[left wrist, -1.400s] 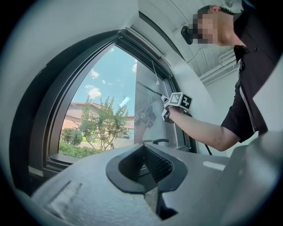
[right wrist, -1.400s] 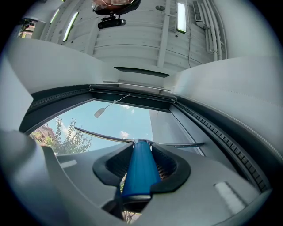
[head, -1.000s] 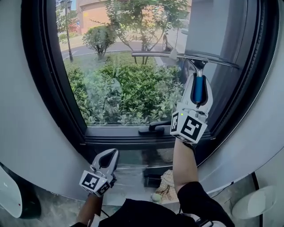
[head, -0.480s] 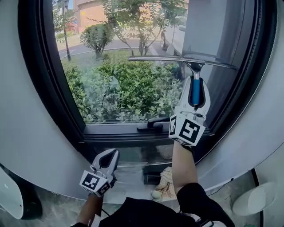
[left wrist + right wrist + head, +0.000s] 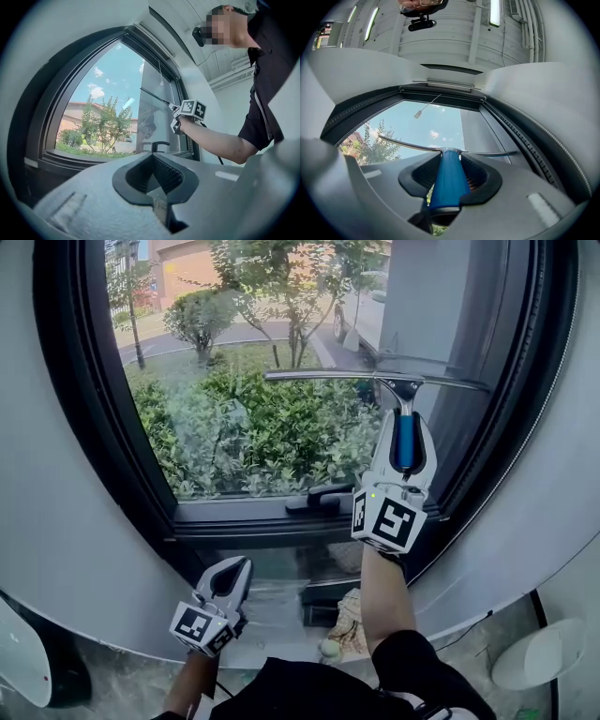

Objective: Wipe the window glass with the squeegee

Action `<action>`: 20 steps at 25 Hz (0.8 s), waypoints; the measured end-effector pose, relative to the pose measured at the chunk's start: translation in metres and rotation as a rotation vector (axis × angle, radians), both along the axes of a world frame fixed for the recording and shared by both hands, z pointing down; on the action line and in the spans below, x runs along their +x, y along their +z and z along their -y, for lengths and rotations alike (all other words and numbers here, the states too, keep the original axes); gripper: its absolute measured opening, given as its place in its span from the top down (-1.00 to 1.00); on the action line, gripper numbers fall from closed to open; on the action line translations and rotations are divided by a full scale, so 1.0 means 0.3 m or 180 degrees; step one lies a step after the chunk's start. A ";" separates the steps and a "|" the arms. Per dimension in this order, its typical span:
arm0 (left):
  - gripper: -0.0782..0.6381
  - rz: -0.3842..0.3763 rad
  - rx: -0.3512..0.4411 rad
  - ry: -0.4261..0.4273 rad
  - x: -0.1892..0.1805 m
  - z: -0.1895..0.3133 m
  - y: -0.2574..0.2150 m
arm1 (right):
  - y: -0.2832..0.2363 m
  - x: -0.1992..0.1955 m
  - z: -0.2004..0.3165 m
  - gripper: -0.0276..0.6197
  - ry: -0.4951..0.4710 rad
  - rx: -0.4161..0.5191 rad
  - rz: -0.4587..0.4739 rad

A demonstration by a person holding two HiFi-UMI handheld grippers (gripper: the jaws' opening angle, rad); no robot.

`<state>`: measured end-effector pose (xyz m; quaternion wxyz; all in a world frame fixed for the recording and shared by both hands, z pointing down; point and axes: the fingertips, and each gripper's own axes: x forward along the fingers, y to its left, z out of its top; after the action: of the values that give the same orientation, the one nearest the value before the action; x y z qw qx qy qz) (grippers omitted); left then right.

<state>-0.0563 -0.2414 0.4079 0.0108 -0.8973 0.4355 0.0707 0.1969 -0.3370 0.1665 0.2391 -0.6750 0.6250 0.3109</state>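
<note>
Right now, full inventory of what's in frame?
window glass: 1, clear, fills the arched opening ahead
window frame: 1, dark, around the glass
window handle: 1, black, on the bottom rail
squeegee: 1, blue handle and metal blade, blade across the right part of the glass
shrubs: several, green, outside behind the glass
cloth: 1, beige, crumpled on the floor below the window
right gripper: 1, white, raised at the glass, shut on the squeegee handle
left gripper: 1, white, low under the sill, shut and empty
</note>
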 end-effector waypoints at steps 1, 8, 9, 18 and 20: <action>0.78 0.0003 0.0007 0.0012 0.000 -0.002 0.005 | 0.004 -0.001 -0.001 0.50 0.0005 -0.0011 -0.0005; 0.78 0.0049 -0.0060 0.0048 0.000 -0.020 0.035 | 0.042 -0.002 -0.004 0.50 0.0031 -0.0080 -0.0005; 0.78 0.0037 -0.0071 0.0047 0.000 -0.023 0.034 | 0.051 -0.002 -0.003 0.50 0.0026 -0.0099 0.0006; 0.78 0.0080 -0.0096 0.0043 -0.013 -0.028 0.039 | 0.090 0.001 -0.001 0.50 0.0025 -0.0166 0.0046; 0.78 0.0087 -0.0100 0.0051 -0.015 -0.030 0.042 | 0.101 0.002 -0.002 0.50 0.0021 -0.0192 0.0060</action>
<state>-0.0607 -0.2323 0.4206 0.0021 -0.9018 0.4291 0.0517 0.1976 -0.3365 0.1969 0.2234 -0.6869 0.6295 0.2863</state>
